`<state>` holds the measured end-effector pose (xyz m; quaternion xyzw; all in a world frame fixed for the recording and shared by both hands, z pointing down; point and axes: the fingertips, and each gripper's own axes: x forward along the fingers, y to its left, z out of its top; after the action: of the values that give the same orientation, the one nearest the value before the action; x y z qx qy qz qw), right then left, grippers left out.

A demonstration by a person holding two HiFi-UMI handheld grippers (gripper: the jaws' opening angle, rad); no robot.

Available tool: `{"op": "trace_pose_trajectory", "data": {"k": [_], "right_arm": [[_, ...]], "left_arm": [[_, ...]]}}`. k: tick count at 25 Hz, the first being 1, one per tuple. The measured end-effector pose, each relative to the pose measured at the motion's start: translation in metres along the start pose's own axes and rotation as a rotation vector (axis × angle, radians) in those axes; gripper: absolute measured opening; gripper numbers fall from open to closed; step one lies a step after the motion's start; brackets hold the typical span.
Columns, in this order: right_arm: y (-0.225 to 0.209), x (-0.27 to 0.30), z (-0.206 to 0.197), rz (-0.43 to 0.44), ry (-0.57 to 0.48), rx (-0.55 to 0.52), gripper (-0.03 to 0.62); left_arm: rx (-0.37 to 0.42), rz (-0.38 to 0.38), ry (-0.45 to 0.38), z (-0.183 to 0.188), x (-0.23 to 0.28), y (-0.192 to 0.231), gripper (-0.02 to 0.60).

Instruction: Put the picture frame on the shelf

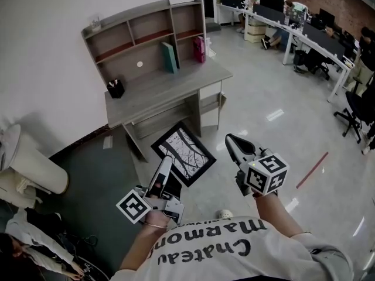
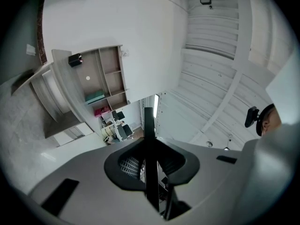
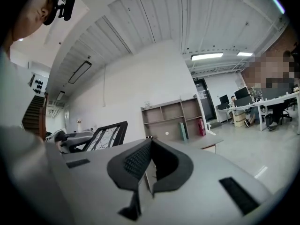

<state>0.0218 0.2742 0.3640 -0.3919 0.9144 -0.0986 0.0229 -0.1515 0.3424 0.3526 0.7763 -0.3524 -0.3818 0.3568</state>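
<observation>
A black picture frame [image 1: 186,155] with a white branching print hangs above the floor in front of the grey desk with its shelf unit [image 1: 153,35]. My left gripper [image 1: 166,161] is shut on the frame's near edge. In the left gripper view the frame [image 2: 148,121] shows edge-on as a dark bar between the pads, with the shelf unit [image 2: 101,86] beyond. My right gripper [image 1: 231,140] hovers just right of the frame, shut and holding nothing. The right gripper view shows its jaws [image 3: 151,142] meeting at the tips, the frame [image 3: 107,136] to the left and the shelf unit [image 3: 173,116] ahead.
A black pen holder [image 1: 115,88], a teal book [image 1: 170,57] and a pink item [image 1: 200,48] stand on the desk. A white bin [image 1: 26,163] sits at the left wall. A person [image 1: 29,239] crouches at lower left. Office desks [image 1: 293,25] with people fill the back right.
</observation>
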Motion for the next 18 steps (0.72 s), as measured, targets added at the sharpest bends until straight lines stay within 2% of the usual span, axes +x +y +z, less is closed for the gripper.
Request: {"op": "trace_pose_trajectory", "data": {"k": [9,13,18], "right_arm": [[-0.113,0.036,0.047,0.106,-0.009,-0.055,0.006],[-0.136,0.046,0.04,0.094,0.024,-0.058,0.006],[-0.159,0.056,0.019,0.094,0.061,0.01,0.006]], "left_arm": [[0.043,-0.025,-0.068,-0.023,0.126,0.021,0.081],[0.025,0.007,-0.057,-0.033,0.141,0.037,0.081],[0.014,0.058,-0.038,-0.039,0.153,0.059,0.081]]}}
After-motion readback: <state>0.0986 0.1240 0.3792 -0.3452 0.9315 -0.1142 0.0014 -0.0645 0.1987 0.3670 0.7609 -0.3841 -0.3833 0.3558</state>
